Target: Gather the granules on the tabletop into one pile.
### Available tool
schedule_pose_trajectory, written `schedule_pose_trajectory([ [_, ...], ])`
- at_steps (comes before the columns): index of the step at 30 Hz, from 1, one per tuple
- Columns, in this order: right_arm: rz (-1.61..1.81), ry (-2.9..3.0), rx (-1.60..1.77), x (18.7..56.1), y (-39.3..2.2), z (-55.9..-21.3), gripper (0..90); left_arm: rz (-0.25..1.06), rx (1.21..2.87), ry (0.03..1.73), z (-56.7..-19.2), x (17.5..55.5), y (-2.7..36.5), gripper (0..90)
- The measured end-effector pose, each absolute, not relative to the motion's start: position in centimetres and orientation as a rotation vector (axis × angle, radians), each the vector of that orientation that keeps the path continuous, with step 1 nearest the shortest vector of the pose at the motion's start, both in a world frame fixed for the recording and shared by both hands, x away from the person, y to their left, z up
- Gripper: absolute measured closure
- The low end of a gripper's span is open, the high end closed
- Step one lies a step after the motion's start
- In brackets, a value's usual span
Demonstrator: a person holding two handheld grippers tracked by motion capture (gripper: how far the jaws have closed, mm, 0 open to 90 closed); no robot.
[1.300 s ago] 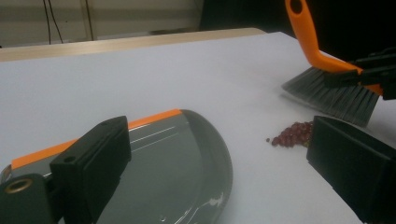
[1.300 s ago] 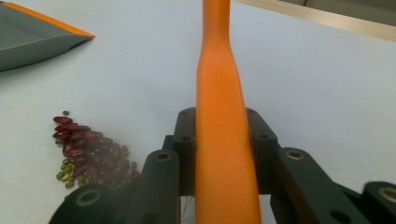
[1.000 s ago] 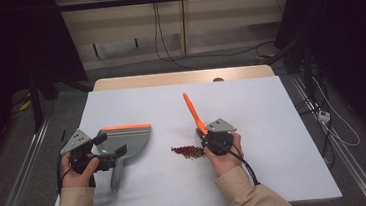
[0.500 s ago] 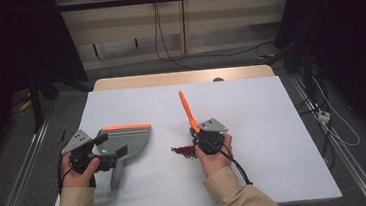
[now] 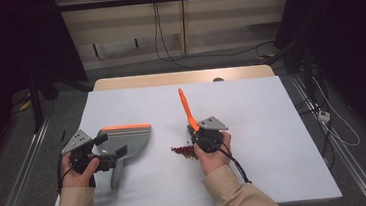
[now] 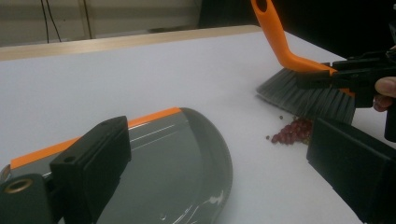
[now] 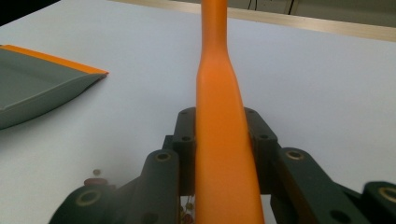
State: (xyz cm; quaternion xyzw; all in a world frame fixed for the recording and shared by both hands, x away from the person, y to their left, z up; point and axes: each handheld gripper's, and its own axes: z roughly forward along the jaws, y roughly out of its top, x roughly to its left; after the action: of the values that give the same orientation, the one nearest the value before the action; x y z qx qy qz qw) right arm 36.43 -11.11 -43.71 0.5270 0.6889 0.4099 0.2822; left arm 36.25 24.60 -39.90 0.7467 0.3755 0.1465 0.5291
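Right gripper is clamped on the brush, bristles touching the red beans. Dustpan lies to their left, orange lip on its far side, handle in the left gripper; that grip's tightness is unclear.

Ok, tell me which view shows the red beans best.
The left gripper view: the red beans lie close and unobstructed, under the brush. In the high view they are a small dark patch; in the right gripper view a few peek out beside the jaws.
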Motion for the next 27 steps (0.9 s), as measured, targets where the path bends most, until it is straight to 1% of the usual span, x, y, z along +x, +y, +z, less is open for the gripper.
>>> schedule_pose_trajectory([
  [7,1.177,1.836,1.395,35.9,-11.6,-42.0,71.1,0.354,1.783,0.899,-39.9,36.3,24.7,6.3],
  [10,1.244,1.850,1.378,35.5,-10.7,-40.8,71.1,0.354,1.784,0.899,-39.9,36.3,24.7,6.3],
  [13,1.290,1.884,1.352,35.2,-8.9,-40.3,71.1,0.357,1.788,0.895,-39.8,36.3,24.7,6.4],
  [22,1.372,1.983,1.441,35.8,-4.1,-42.7,71.1,0.360,1.783,0.900,-39.9,36.3,24.9,6.3],
  [25,1.304,2.012,1.468,36.2,-3.7,-43.5,71.1,0.362,1.785,0.898,-39.9,36.2,24.9,6.4],
  [27,1.262,2.004,1.481,36.5,-4.3,-43.7,71.1,0.365,1.784,0.899,-39.8,36.2,25.0,6.3],
])
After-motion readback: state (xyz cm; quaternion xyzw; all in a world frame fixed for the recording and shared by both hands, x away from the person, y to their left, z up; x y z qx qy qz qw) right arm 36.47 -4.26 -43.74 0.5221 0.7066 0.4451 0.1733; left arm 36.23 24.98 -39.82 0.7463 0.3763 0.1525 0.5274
